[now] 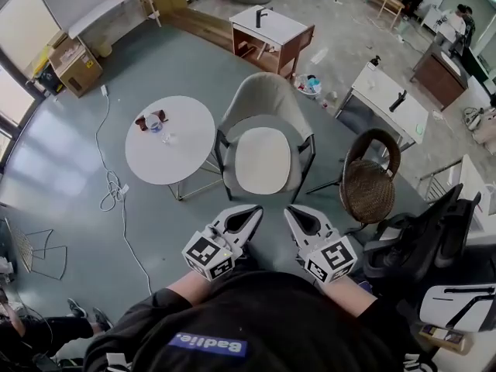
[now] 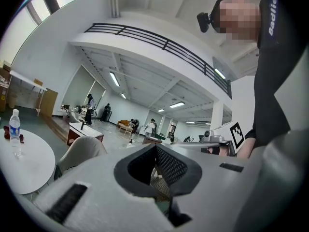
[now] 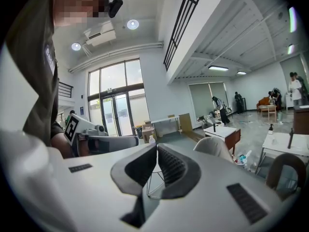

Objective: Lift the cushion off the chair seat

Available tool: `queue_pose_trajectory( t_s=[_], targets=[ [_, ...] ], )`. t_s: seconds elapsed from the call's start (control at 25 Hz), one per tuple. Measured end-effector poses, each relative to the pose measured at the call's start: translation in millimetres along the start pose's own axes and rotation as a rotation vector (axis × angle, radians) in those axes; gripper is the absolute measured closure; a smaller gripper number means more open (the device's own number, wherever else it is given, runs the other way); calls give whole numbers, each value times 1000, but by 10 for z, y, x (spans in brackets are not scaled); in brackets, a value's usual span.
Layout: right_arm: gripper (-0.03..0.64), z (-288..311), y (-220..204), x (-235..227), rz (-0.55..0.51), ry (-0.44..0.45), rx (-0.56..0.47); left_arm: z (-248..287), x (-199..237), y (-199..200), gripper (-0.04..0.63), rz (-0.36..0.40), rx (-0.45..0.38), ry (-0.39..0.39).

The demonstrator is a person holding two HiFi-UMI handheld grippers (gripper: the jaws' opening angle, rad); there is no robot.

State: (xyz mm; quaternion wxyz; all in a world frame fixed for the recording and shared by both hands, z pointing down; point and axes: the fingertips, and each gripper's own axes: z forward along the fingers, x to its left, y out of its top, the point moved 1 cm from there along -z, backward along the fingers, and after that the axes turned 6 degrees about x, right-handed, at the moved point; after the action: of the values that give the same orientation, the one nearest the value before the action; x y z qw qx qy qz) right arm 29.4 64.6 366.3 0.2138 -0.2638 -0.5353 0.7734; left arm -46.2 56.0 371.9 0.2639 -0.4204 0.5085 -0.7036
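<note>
A pale, rounded cushion point(image 1: 262, 160) lies flat on the seat of a grey armchair point(image 1: 264, 99) straight ahead of me in the head view. My left gripper point(image 1: 254, 211) and right gripper point(image 1: 289, 211) are held side by side short of the chair's front edge. Both point at the chair and touch nothing. Each is shut with nothing between its jaws. In the left gripper view the jaws point(image 2: 155, 147) meet, and the armchair back point(image 2: 83, 150) shows to the left. In the right gripper view the jaws point(image 3: 157, 147) also meet, with the armchair point(image 3: 216, 147) to the right.
A round white table point(image 1: 182, 149) with a water bottle point(image 1: 155, 122) stands left of the armchair. A wicker chair point(image 1: 370, 180) and a black office chair point(image 1: 425, 242) are at the right. A white cable point(image 1: 116, 194) trails over the grey floor. A washbasin cabinet point(image 1: 270, 36) stands behind.
</note>
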Motion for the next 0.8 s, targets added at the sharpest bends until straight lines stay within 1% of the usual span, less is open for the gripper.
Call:
queue_pose_trajectory(
  t_s=[0.2,0.36,0.56,0.8],
  targets=[
    [588,345,94,-235,-1,-70,9,109,430,87,580,-17,-5,-29],
    [588,507,156,-348,0,-96,6,209,661,96,580,-30,2,-38],
    [588,664,88,-430,15,-61,29,303,776,64,580,-59,-1,-6],
    [588,771,8,-623,24,6,45,479,880,-84,580,-92,11,65]
  ],
)
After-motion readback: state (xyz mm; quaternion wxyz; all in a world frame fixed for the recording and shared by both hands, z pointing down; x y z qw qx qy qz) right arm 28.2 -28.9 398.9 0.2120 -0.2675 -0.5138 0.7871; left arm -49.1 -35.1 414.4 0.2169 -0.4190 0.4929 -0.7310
